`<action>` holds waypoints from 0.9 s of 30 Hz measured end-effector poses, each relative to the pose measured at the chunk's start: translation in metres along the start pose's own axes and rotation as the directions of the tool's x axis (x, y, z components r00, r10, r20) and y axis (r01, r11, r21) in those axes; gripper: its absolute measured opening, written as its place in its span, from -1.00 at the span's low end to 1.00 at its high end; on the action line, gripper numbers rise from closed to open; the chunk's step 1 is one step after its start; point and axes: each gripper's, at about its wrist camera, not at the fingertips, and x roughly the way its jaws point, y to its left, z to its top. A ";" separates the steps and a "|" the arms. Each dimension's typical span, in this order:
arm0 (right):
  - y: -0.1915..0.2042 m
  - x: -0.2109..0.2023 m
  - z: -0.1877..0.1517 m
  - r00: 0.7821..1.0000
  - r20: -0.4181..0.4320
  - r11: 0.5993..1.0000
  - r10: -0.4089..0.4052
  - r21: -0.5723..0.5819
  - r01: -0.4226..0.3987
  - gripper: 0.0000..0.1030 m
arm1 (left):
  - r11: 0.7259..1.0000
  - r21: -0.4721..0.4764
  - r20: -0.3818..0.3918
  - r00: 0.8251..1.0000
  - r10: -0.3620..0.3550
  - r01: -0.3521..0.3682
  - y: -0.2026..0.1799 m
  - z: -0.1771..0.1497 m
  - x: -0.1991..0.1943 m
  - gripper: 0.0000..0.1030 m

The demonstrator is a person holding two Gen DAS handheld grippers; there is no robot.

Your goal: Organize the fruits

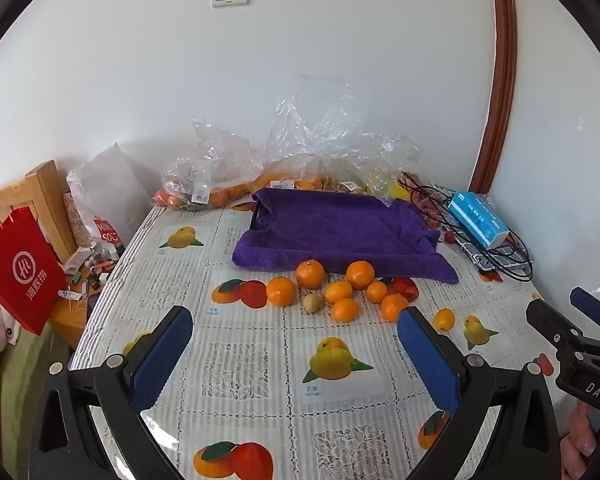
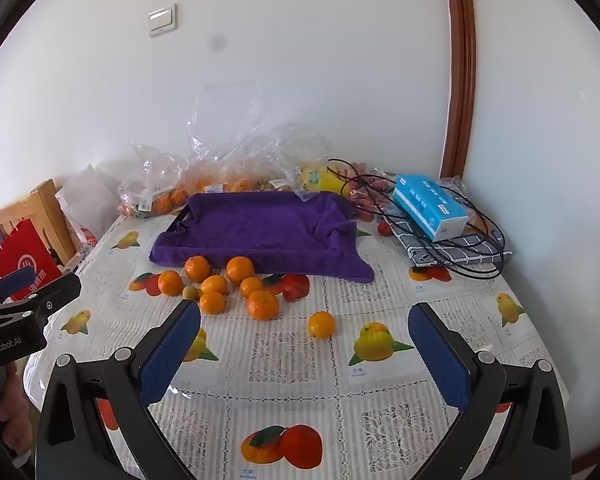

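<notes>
Several oranges (image 1: 309, 274) (image 2: 240, 269) lie loose on the patterned tablecloth just in front of a tray draped in a purple towel (image 1: 339, 228) (image 2: 260, 228). One small greenish fruit (image 1: 313, 303) (image 2: 190, 292) sits among them, and one orange (image 1: 444, 319) (image 2: 321, 324) lies apart to the right. My left gripper (image 1: 296, 338) hovers open over the near table, short of the fruit, nothing between its fingers. My right gripper (image 2: 303, 334) is open too, with the lone orange just beyond its gap, untouched. Each gripper shows at the edge of the other's view.
Clear plastic bags of fruit (image 1: 220, 184) (image 2: 160, 196) line the wall behind the tray. A blue tissue box (image 1: 477, 218) (image 2: 429, 206) and black cables (image 2: 459, 248) lie at the back right. A red paper bag (image 1: 18, 272) and a wooden chair (image 1: 48, 192) stand left of the table.
</notes>
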 end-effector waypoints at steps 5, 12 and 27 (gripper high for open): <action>0.001 -0.002 -0.001 1.000 0.002 1.000 -0.001 0.011 0.001 0.99 | 1.000 0.003 0.001 1.000 0.002 -0.002 -0.003 -0.003 -0.002 1.00; 0.000 -0.003 0.000 1.000 0.003 1.000 0.002 0.007 -0.002 0.99 | 1.000 0.002 0.015 1.000 -0.002 0.002 -0.003 -0.006 -0.005 1.00; -0.004 -0.006 0.001 1.000 0.012 1.000 0.001 0.011 -0.001 0.99 | 1.000 0.002 0.015 1.000 -0.013 0.013 -0.006 -0.008 -0.005 1.00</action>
